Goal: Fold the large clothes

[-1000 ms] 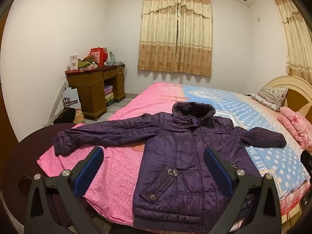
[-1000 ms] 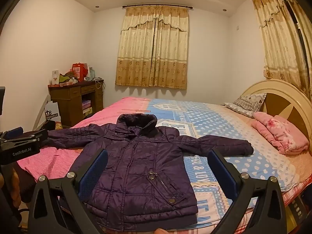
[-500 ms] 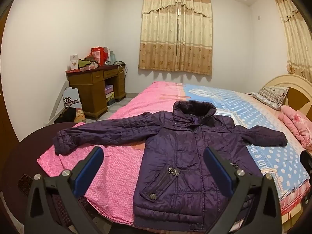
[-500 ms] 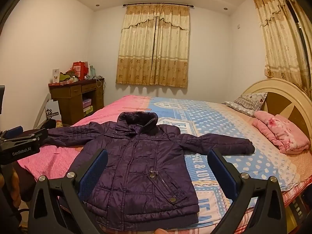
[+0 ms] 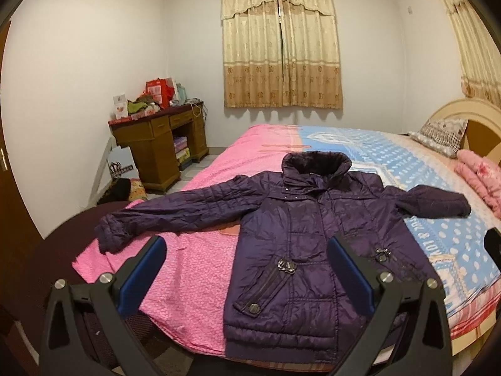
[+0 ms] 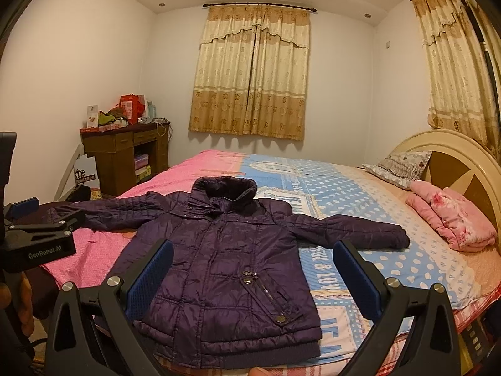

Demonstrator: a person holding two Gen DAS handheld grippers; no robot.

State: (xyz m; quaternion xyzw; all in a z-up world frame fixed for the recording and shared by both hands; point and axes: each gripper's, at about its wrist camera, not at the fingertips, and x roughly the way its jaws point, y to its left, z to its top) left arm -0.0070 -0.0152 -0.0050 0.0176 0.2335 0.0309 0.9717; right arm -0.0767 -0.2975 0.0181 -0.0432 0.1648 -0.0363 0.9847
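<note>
Purple jacket (image 5: 316,244) lies flat, face up on the bed (image 5: 194,263), both sleeves spread, hem at the near edge. Left gripper (image 5: 247,269) and right gripper (image 6: 253,269) hover above the hem, jaws wide apart, holding nothing. Risk: slick quilted shell could slip from a shallow pinch; hem may slide off the edge.

White lettering "GenRobot.AI" stands on the black body of my left gripper (image 6: 40,244), seen at the left edge of my right wrist view. The bedsheet (image 6: 344,194) carries large printed letters, seen upside down and only partly legible, roughly "& LOV". Other print is too small to read.
</note>
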